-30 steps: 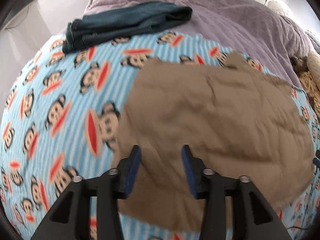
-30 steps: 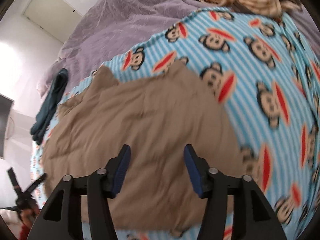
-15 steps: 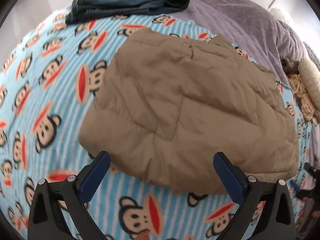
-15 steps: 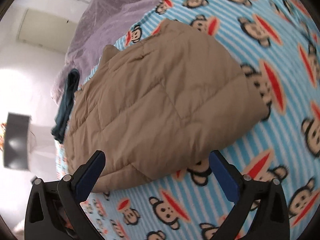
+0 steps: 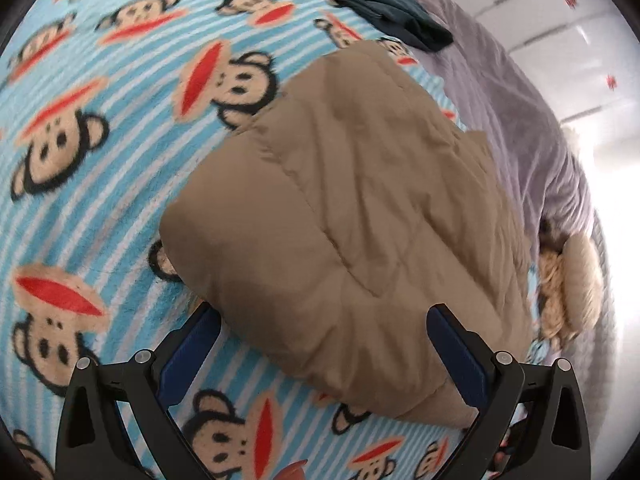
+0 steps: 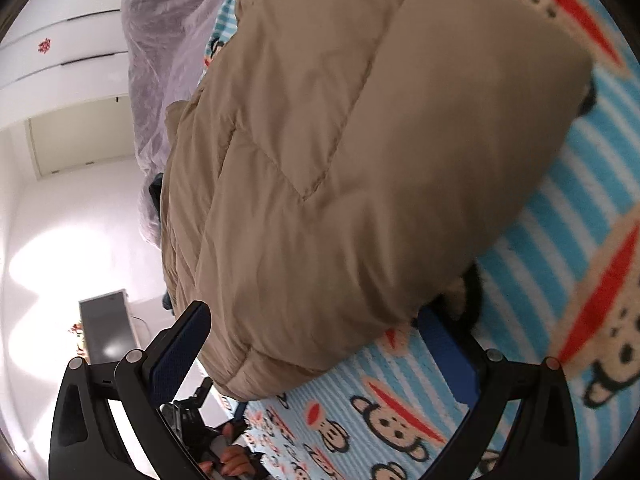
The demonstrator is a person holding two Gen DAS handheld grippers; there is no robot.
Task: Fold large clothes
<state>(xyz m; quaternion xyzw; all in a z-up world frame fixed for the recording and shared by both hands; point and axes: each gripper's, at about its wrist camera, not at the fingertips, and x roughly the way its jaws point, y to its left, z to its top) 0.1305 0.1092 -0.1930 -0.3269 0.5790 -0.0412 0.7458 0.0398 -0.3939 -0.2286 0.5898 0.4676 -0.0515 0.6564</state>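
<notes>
Both grippers have dropped closer to the tan quilted jacket (image 5: pixel 352 216), their fingers now spread wide where they stood narrower before. Left gripper (image 5: pixel 324 354) and right gripper (image 6: pixel 316 344) each straddle a puffy near corner without pinching it. It lies folded, soft and stitched, on the bed's fleecy monkey-print blanket (image 5: pixel 100 216), near dark jeans (image 5: pixel 380 4).

The dark garment (image 5: pixel 372 4) is cut off by the top edge.
</notes>
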